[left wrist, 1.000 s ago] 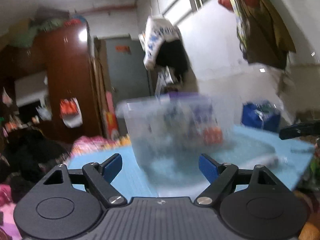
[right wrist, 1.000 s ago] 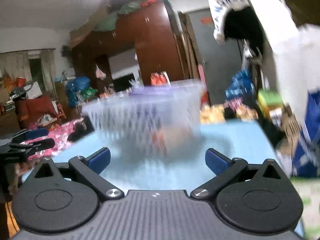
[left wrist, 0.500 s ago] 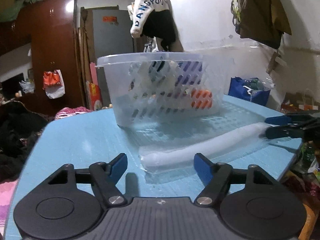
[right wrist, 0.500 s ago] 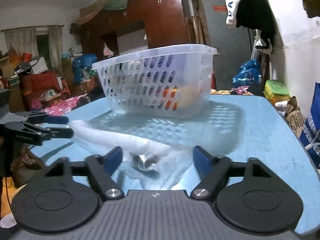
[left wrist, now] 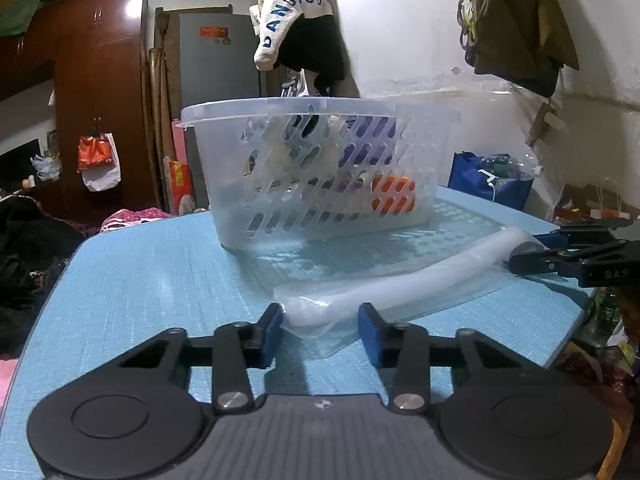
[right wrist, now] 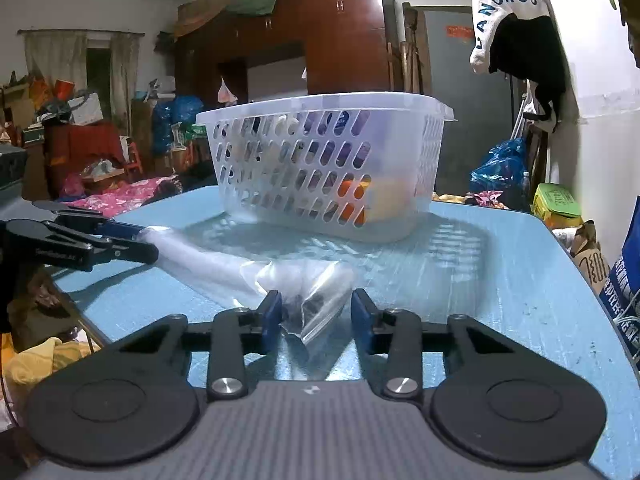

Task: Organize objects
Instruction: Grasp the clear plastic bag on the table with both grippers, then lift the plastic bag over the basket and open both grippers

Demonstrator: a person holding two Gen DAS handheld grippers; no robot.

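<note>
Long white roll in clear plastic bag [left wrist: 400, 284] lying flat on blue table, before slotted basket [left wrist: 320, 168]

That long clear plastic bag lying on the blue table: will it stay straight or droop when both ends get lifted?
The plastic bag looks thin and crinkled, so it will probably sag in the middle. It seems light, holding mostly a soft white roll. The glossy film might slip between the left hand-held gripper and right hand-held gripper.

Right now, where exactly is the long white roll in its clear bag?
The white roll lies on the blue table, in front of the white basket. One end sits between the left gripper fingers, the other between the right gripper fingers.
</note>
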